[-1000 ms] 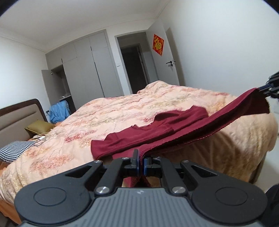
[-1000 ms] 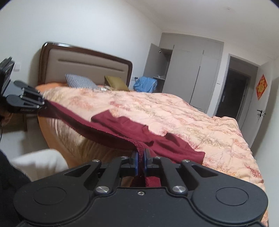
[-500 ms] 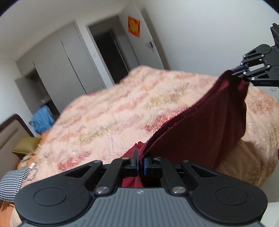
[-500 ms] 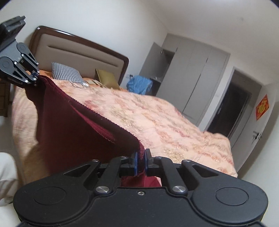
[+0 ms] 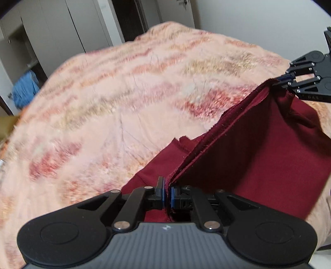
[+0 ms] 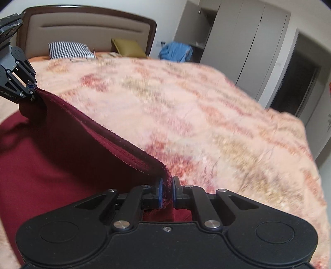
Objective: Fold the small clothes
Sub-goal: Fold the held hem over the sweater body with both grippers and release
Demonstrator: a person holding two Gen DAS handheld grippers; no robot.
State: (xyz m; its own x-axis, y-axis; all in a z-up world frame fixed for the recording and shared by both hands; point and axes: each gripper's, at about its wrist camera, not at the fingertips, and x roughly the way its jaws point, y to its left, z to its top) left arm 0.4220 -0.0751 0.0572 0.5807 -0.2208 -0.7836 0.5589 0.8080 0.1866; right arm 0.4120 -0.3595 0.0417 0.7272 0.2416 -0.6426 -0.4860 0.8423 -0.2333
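Observation:
A dark red garment [image 5: 258, 155] lies on the peach patterned quilt [image 5: 124, 93], with its frayed hem lifted and stretched taut between both grippers. My left gripper [image 5: 168, 190] is shut on one end of that hem. The right gripper [image 5: 278, 81] pinches the other end at the upper right of the left wrist view. In the right wrist view, the right gripper [image 6: 166, 188] holds the hem with a narrow gap between its blue pads, cloth filling it. The left gripper [image 6: 34, 90] shows at the far left. The garment [image 6: 62, 155] hangs below the hem onto its lower layer.
The quilt [image 6: 206, 113] covers the whole bed. At the head stand a padded headboard [image 6: 89, 24], a checked pillow [image 6: 70, 50] and an olive pillow [image 6: 128, 46]. A blue cloth [image 6: 175, 51] hangs by grey wardrobes [image 6: 238, 41]. A dark doorway [image 5: 132, 18] lies beyond.
Both grippers have swept forward over the bed and tipped downward, carrying the hem with them. The lifted part of the garment now hangs over the part lying on the quilt.

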